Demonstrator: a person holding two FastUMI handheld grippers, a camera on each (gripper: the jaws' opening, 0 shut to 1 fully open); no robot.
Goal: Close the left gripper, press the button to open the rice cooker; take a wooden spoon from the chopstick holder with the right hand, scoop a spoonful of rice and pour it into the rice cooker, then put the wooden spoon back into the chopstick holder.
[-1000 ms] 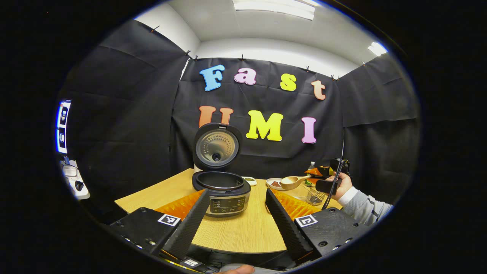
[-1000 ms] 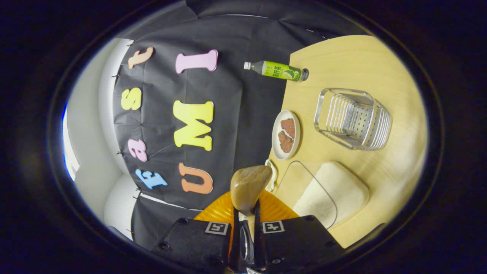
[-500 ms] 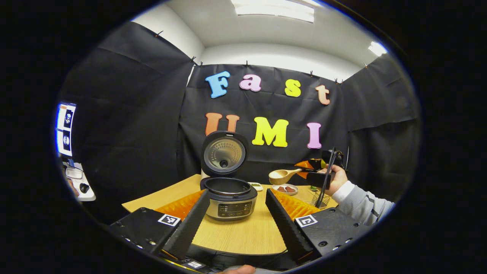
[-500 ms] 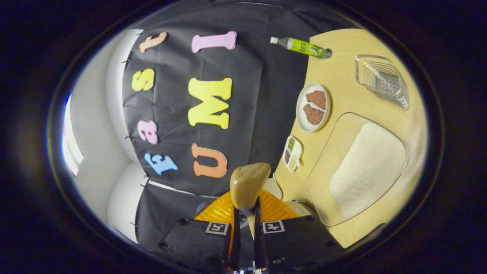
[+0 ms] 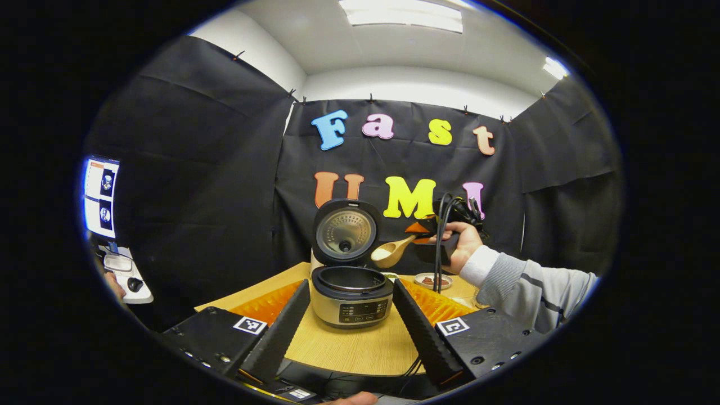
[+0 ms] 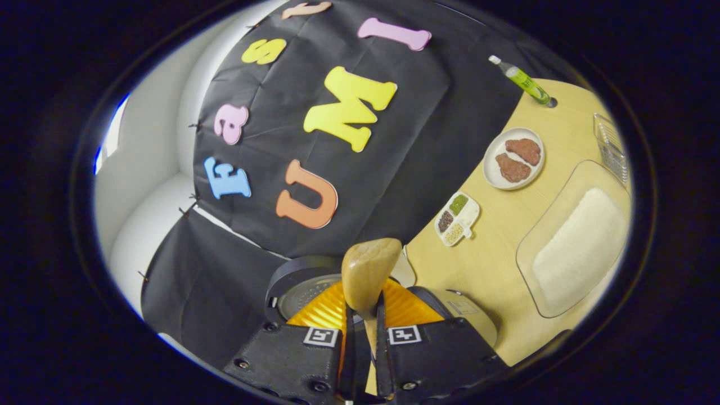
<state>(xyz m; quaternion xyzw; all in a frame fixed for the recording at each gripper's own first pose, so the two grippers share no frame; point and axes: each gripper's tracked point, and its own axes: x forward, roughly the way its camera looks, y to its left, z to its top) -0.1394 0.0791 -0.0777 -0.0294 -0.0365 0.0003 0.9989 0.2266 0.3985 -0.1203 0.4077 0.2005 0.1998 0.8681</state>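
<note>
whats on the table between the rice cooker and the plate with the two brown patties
A small divided dish of green, dark and pale bits sits on the table between the rice cooker and the plate, seen in the right gripper view.

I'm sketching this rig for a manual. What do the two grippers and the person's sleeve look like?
The left gripper has black blocky bodies, each bearing a square black-and-white marker, with ribbed orange panels behind long textured fingers. The right gripper has the same black blocks, square markers and orange ribbed panels. In the left gripper view, black cables hang from the right gripper, and the sleeve is grey with darker stripes and a white cuff.
</note>
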